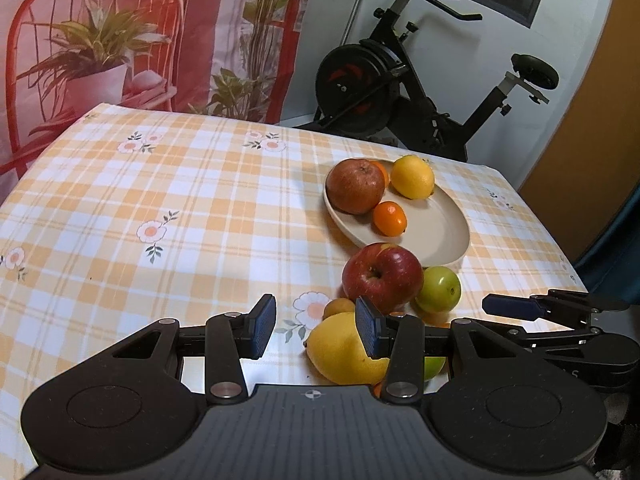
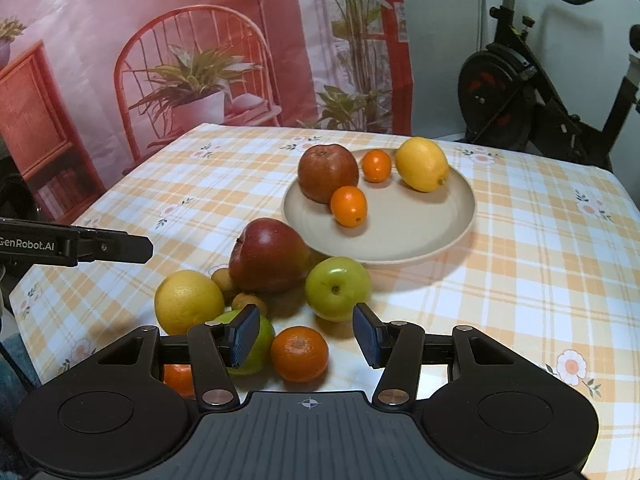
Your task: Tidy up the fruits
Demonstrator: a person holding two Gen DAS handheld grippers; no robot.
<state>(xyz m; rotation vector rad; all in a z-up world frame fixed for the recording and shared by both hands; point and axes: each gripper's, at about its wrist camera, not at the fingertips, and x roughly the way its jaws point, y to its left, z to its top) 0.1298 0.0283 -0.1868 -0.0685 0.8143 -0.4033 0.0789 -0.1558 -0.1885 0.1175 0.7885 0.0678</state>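
A beige plate (image 2: 400, 240) holds a brownish apple (image 2: 328, 172), a lemon (image 2: 422, 164) and two small oranges (image 2: 349, 206). In front of it, loose on the cloth, lie a red apple (image 2: 268, 256), a green apple (image 2: 338, 288), a lemon (image 2: 188, 300), a mandarin (image 2: 299, 354) and two small brown fruits (image 2: 248, 302). My right gripper (image 2: 307, 336) is open just above the mandarin, its pads clear of it. A second green apple (image 2: 258, 350) sits behind its left finger. My left gripper (image 1: 316, 328) is open over bare cloth, the loose lemon (image 1: 340, 354) beside its right finger.
A checked yellow tablecloth (image 1: 160, 200) covers the table. An exercise bike (image 1: 400, 80) stands past the far edge and a printed backdrop (image 1: 120, 40) hangs behind. Another orange (image 2: 178, 378) lies under the right gripper's left arm. Each gripper's finger shows in the other's view (image 2: 112, 246).
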